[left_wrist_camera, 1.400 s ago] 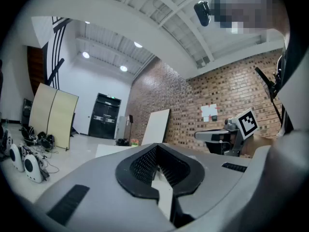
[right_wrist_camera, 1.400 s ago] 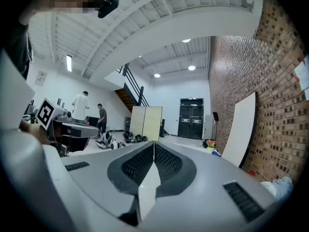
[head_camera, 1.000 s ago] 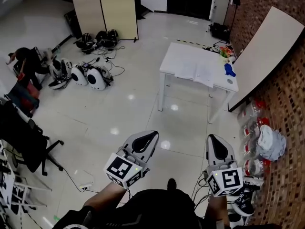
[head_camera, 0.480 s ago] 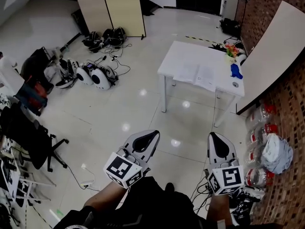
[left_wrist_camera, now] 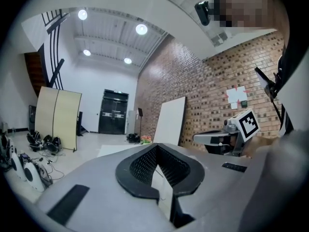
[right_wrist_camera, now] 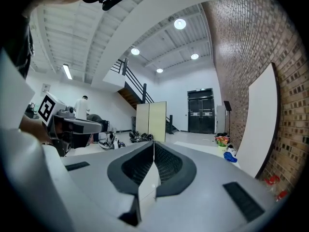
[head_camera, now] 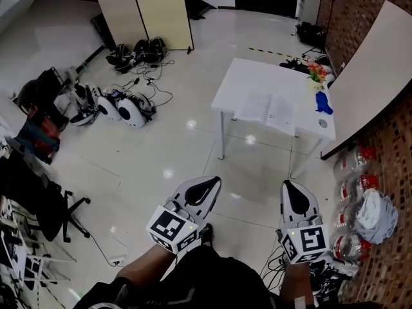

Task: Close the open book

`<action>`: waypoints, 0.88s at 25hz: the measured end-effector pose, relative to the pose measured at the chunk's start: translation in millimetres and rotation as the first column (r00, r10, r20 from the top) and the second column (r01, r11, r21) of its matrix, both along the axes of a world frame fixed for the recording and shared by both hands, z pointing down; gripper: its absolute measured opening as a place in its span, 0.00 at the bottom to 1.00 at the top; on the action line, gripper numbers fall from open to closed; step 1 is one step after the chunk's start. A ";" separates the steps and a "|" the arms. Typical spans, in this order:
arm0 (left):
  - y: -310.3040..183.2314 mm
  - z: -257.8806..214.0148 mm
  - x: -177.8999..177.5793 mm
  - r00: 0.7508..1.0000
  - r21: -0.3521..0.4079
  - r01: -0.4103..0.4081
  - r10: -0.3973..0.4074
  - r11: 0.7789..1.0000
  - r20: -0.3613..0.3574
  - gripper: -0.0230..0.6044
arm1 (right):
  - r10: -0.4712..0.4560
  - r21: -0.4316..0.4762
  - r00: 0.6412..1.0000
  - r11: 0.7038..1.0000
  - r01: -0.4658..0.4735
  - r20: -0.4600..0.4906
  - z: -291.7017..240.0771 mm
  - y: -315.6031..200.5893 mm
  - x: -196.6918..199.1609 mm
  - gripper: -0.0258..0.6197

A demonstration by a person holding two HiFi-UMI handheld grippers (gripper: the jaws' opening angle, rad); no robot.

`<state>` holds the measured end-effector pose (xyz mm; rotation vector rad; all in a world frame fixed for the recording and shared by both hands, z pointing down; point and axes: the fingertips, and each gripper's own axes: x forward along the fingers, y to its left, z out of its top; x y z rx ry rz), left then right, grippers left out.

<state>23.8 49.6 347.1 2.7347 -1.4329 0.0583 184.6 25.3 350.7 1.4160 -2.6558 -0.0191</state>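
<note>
Light: bright, even; round ceiling lamps [left_wrist_camera: 141, 29] high above the left gripper [left_wrist_camera: 157, 146] and the right gripper [right_wrist_camera: 154, 142].
Glare: lamp reflections dot the glossy floor [head_camera: 148, 153] ahead of both grippers.
Shadows: soft, faint under the table [head_camera: 257, 82].
Distortion: strong fisheye and black corners in both gripper views.
Focus: gripper bodies nearest the lens slightly soft.

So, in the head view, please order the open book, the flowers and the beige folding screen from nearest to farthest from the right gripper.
1. open book: on the near edge of the white table, ahead of the right gripper.
2. flowers: at the table's far right corner.
3. beige folding screen: far left, beyond the table.
</note>
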 end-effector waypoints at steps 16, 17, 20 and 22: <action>-160.0 10.0 -107.8 0.998 -0.005 -0.055 0.055 0.998 -0.001 0.04 | 0.072 -0.006 0.996 0.997 -0.073 -0.059 -0.5 -155.6 -100.9 0.04; -167.0 10.9 -112.7 0.998 -0.005 -0.058 0.058 0.998 0.000 0.04 | 0.072 -0.006 0.995 0.997 -0.073 -0.065 -0.8 -161.8 -106.4 0.04; -189.7 13.6 -122.4 0.998 -0.010 -0.057 0.057 0.998 -0.011 0.04 | 0.069 -0.015 0.994 0.997 -0.071 -0.084 -0.1 -182.3 -117.3 0.04; -203.5 18.0 -123.0 0.998 -0.021 -0.054 0.053 0.998 -0.022 0.04 | 0.063 -0.027 0.995 0.997 -0.065 -0.084 3.6 -196.4 -119.5 0.04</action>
